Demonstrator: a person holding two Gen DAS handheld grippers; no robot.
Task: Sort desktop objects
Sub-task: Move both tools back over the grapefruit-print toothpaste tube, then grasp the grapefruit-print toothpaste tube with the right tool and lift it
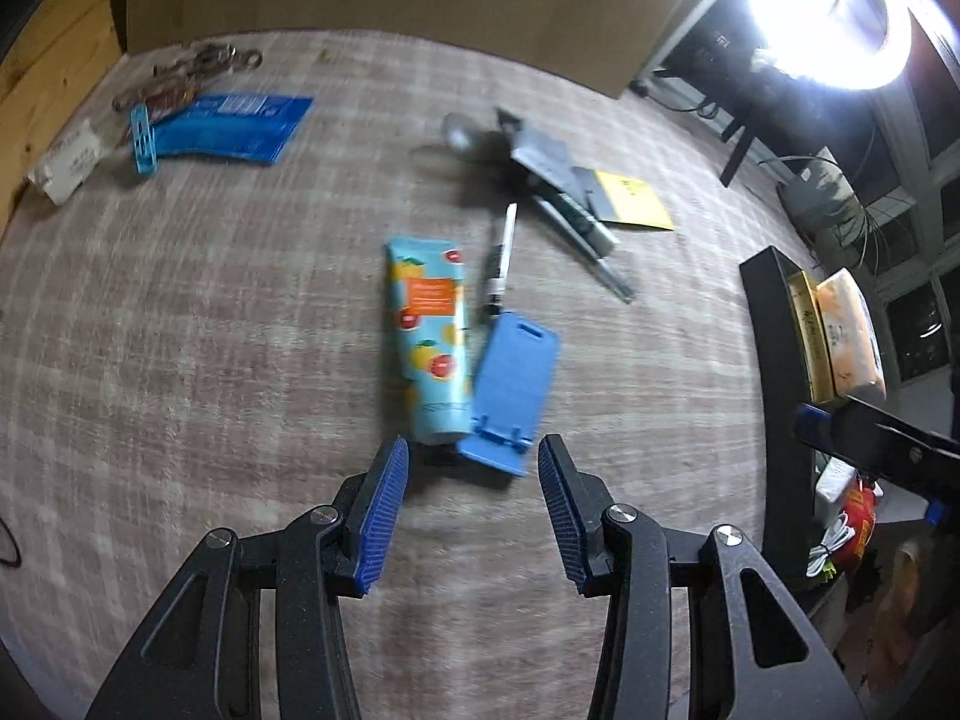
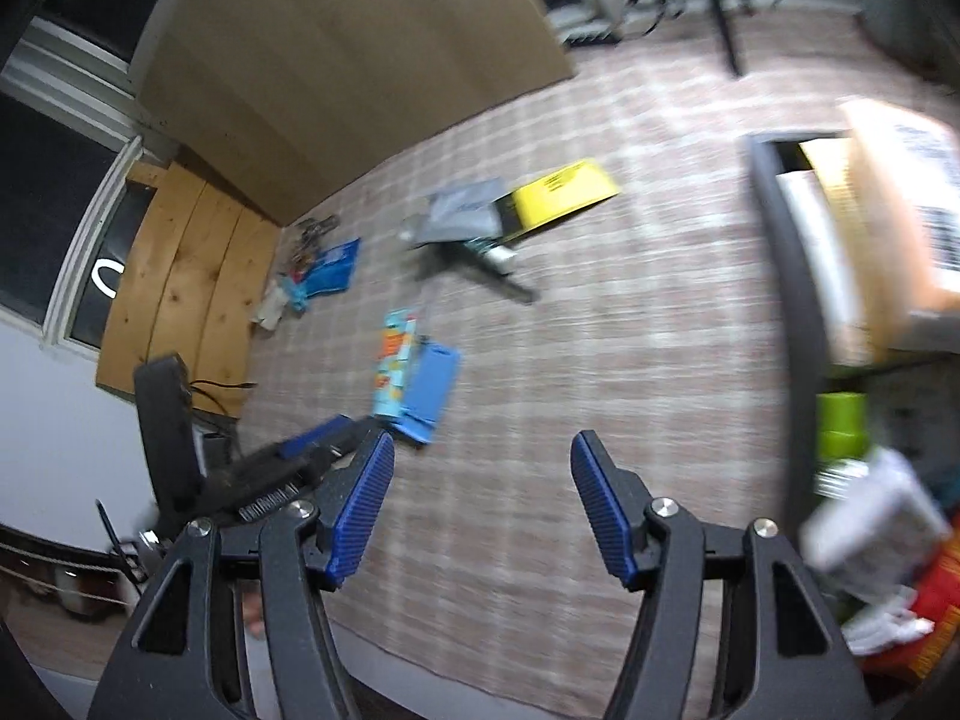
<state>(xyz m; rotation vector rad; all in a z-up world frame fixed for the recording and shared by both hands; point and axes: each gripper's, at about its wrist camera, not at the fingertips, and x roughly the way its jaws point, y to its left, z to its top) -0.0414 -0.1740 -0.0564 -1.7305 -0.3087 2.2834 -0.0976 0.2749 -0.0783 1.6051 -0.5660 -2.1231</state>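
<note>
My left gripper (image 1: 474,456) is open and empty, just in front of a light-blue fruit-print tube (image 1: 429,336) and a blue plastic phone stand (image 1: 511,393) that lie side by side on the checked tablecloth (image 1: 210,330). A pen (image 1: 501,258) lies beyond them. Farther back are a yellow packet (image 1: 633,199), grey tools (image 1: 570,192) and a blue pouch (image 1: 231,127). My right gripper (image 2: 483,456) is open and empty above the cloth. The tube (image 2: 393,369), the stand (image 2: 433,391) and the left gripper (image 2: 288,468) show to its left.
A black storage bin (image 1: 780,372) with boxes and packets stands at the table's right edge; it also shows in the right wrist view (image 2: 792,312). A blue clip (image 1: 143,141), keys (image 1: 198,69) and a white item (image 1: 67,163) lie at the far left. A bright lamp (image 1: 840,12) glares at top right.
</note>
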